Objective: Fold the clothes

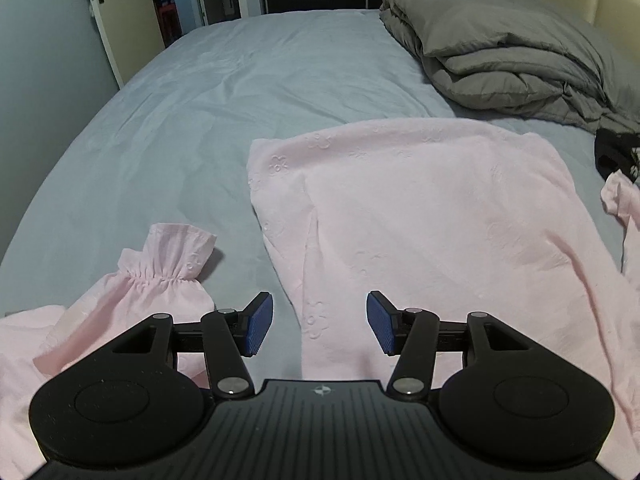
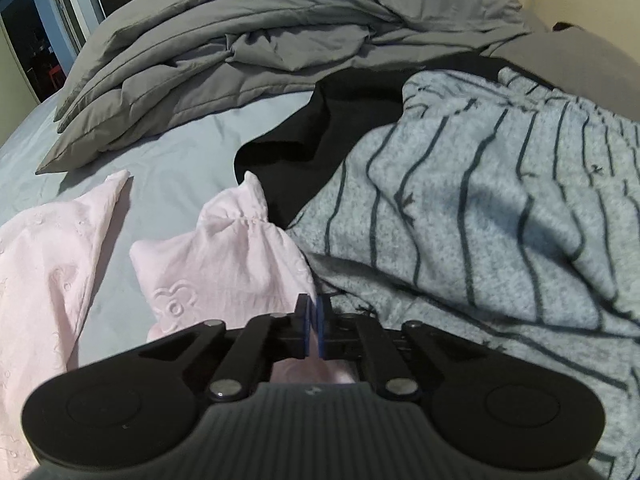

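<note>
Pink blouse lay spread on the blue bedsheet, grey duvet at 1 o'clock. Left gripper hung open, nothing between its pads, over the blouse's near edge. Right gripper was clamped on the pink sleeve, striped grey garment at 2 o'clock
</note>
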